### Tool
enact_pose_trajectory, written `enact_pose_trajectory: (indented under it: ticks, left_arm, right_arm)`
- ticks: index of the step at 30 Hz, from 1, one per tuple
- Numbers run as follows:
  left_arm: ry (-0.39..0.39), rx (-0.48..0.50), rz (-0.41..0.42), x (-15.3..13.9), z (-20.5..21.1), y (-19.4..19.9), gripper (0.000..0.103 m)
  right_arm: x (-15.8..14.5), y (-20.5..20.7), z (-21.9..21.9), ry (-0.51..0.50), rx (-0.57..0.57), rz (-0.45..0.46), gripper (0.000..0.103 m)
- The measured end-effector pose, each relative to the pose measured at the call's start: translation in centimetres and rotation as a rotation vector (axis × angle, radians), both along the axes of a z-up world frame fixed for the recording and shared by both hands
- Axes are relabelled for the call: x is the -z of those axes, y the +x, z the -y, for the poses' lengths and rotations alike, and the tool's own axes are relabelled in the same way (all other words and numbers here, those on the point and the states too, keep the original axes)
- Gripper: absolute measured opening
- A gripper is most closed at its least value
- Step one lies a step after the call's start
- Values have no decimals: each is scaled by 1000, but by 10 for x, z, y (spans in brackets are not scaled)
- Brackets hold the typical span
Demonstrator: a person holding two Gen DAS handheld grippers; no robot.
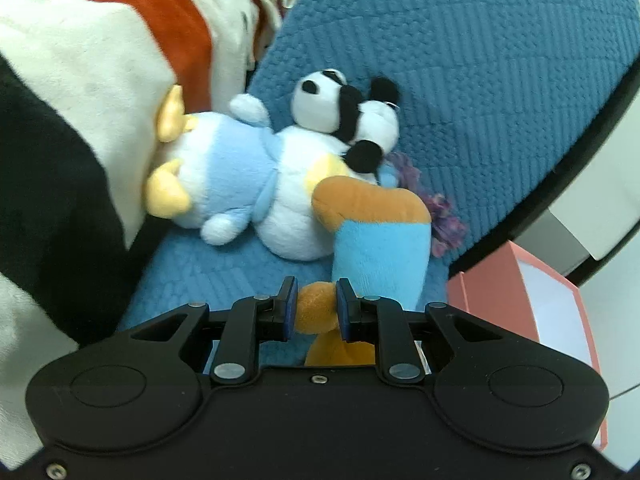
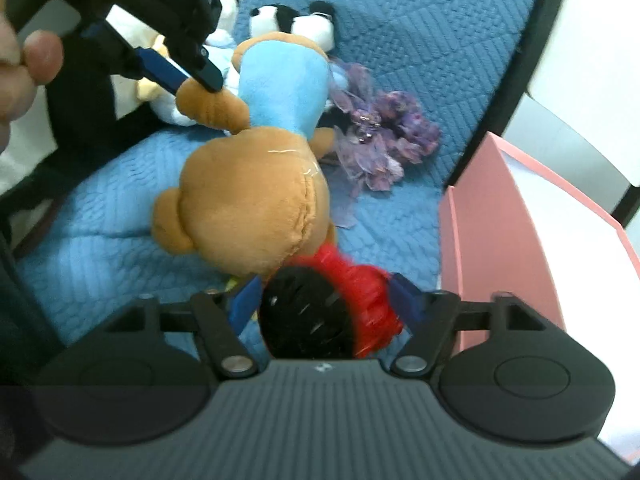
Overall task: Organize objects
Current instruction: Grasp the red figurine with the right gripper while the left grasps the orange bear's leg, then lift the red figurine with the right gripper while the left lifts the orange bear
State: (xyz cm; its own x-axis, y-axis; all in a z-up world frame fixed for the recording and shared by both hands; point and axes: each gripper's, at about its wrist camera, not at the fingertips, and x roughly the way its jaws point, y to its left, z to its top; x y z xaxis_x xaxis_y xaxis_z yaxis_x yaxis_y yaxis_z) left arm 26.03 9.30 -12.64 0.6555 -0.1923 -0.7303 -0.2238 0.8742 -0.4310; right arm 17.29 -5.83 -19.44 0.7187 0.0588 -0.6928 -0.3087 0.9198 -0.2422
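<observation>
Pinching the brown bear's (image 2: pixel 248 196) paw, left hand-held gripper (image 1: pixel 316 304) — right hand-held gripper (image 2: pixel 324 300) clamps red-black item (image 2: pixel 320 312).

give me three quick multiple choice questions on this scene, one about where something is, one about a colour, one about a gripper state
1. Where does the purple frilly thing lie?
A in the pink box
B on the blue quilt
C on the striped blanket

2. What colour is the bear's shirt?
A light blue
B green
C red

3. What is the left gripper doing?
A open over the panda
B shut on nothing
C shut on the brown bear's limb

Answers: B, it rests on the blue quilt beside the pink box; A, light blue torso; C, pads pinch an orange-brown limb.
</observation>
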Motion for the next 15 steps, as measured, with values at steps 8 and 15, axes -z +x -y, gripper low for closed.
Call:
enact_pose_trajectory:
  ticks: [8, 15]
  left_arm:
    - [22, 13, -26, 2, 7, 0, 37]
    - [19, 55, -48, 7, 26, 4, 81]
  right_arm:
    - [-10, 8, 23, 173, 76, -51, 70]
    - [-11, 12, 54, 476, 247, -138, 72]
